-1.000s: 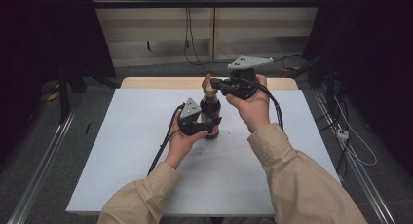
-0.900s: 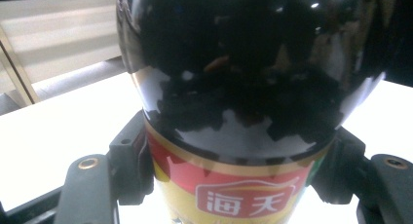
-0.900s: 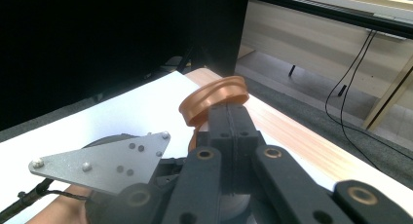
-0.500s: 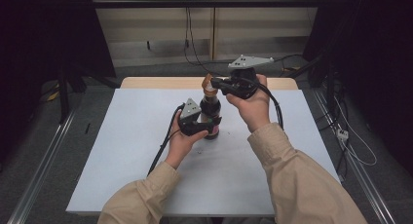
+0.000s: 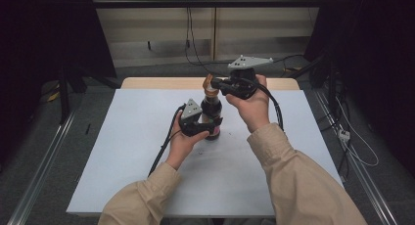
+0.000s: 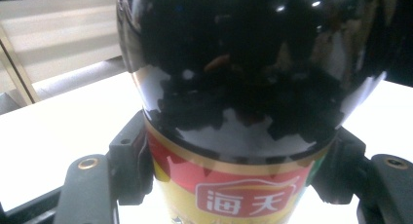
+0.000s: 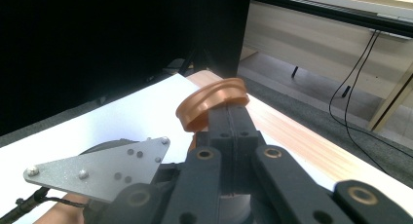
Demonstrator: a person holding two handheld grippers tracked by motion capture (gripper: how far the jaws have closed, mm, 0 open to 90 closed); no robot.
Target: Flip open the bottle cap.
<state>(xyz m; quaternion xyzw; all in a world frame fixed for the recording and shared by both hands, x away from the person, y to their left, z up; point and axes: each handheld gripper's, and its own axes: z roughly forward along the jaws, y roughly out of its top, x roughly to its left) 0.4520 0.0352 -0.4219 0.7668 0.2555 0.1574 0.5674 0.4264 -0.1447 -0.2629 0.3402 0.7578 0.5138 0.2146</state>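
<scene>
A dark glass sauce bottle [image 5: 211,110] with a red and yellow label stands upright near the middle of the white table [image 5: 122,151]. My left gripper [image 5: 208,128] is shut on the bottle's body at label height. In the left gripper view the bottle [image 6: 234,87] sits between the two black fingers [image 6: 129,165]. An orange-brown cap [image 5: 210,85] tops the bottle, with its lid tilted up. My right gripper [image 5: 216,84] comes in level from the right and is shut on that lid. In the right gripper view the lid [image 7: 209,103] sits at the tips of the closed right gripper [image 7: 229,112].
A wooden strip [image 5: 161,82] runs along the table's far edge. Cables [image 5: 188,44] hang behind it, and more lie on the floor at the right [image 5: 352,142]. Dark curtains flank both sides. A metal rail [image 5: 39,176] runs along the floor at the left.
</scene>
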